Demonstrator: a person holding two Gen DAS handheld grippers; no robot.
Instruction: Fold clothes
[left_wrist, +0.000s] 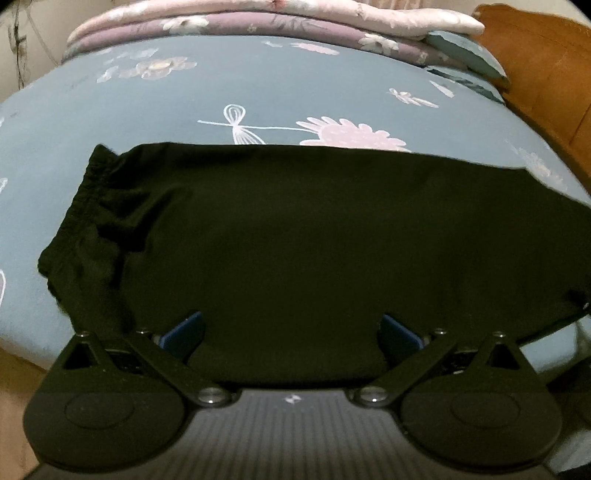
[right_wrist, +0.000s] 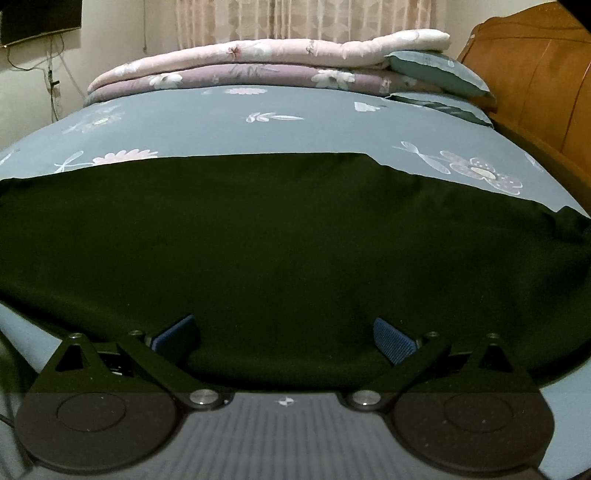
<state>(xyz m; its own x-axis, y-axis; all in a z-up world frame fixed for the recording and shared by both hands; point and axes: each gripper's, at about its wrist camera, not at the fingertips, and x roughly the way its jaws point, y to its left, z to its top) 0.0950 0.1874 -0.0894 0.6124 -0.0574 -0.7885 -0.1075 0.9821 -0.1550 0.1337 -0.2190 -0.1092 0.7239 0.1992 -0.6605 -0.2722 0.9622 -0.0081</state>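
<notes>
Ahead of both jaw sets: one bed sheet (left_wrist: 258, 85), blue-grey with a floral print, carrying one black garment (left_wrist: 295, 240) spread flat, gathered waistband end off to the left gripper's left. Behind it, two stacked quilts (right_wrist: 236, 62) and two pillows (right_wrist: 439, 70), with one wooden headboard (right_wrist: 535, 81) far right. Left gripper (left_wrist: 291, 332): fingers spread wide, nothing clamped, low over the garment's near edge. Right gripper (right_wrist: 286, 336): same pose, jaws apart, empty, cloth lying between them.

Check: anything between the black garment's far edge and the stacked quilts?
Only bare floral bedsheet between the black garment and the folded quilts; both wrist views show it.
</notes>
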